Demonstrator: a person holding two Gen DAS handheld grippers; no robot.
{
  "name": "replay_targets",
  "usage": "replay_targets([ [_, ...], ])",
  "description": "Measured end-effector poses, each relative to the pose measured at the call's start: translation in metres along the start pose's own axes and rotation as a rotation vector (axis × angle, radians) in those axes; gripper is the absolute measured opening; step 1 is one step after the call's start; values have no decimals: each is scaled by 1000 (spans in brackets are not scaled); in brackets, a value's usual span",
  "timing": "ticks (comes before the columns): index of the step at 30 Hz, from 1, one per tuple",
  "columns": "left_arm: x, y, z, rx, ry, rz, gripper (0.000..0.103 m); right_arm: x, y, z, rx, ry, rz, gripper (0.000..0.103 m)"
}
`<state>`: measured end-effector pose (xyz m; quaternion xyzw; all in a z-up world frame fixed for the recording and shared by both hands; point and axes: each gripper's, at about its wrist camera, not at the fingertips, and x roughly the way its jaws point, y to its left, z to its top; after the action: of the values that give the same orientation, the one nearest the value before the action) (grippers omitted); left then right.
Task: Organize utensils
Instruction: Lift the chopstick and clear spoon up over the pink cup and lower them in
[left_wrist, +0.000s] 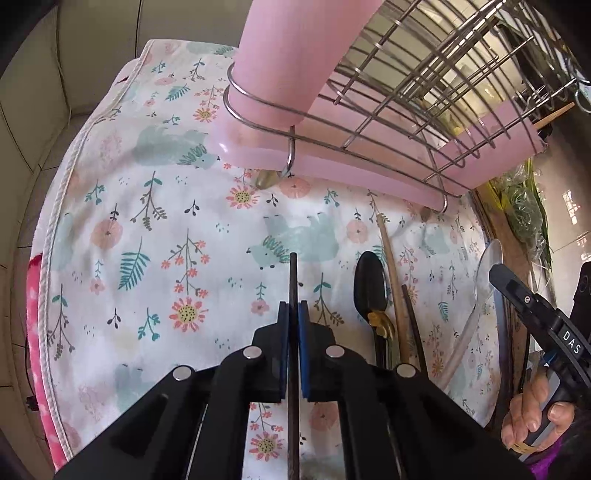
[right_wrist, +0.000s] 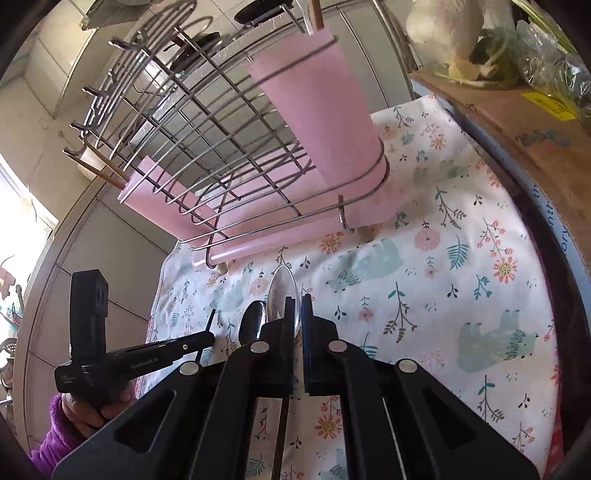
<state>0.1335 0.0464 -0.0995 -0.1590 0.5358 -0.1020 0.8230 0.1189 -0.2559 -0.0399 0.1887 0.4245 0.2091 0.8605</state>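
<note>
Home kitchen. Wire dish rack (left_wrist: 424, 96) with pink cutlery cups (right_wrist: 321, 99) sits on a floral cloth (left_wrist: 147, 221) over the counter. Spoons and chopsticks (left_wrist: 391, 306) lie loose on it. Tiled wall (right_wrist: 66, 236) behind, bagged greens (right_wrist: 517, 48) on a cardboard box (right_wrist: 517, 122) alongside.

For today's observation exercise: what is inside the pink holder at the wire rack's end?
A brown stick and a clear utensil poke out above the pink holder. Their lower parts are hidden by its opaque wall.
</note>
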Motion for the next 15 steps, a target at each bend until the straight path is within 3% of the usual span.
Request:
replay_targets([
  [15, -126, -5, -16, 20, -390, -59, 4, -70, 35, 8, -119, -218, -12, 4],
])
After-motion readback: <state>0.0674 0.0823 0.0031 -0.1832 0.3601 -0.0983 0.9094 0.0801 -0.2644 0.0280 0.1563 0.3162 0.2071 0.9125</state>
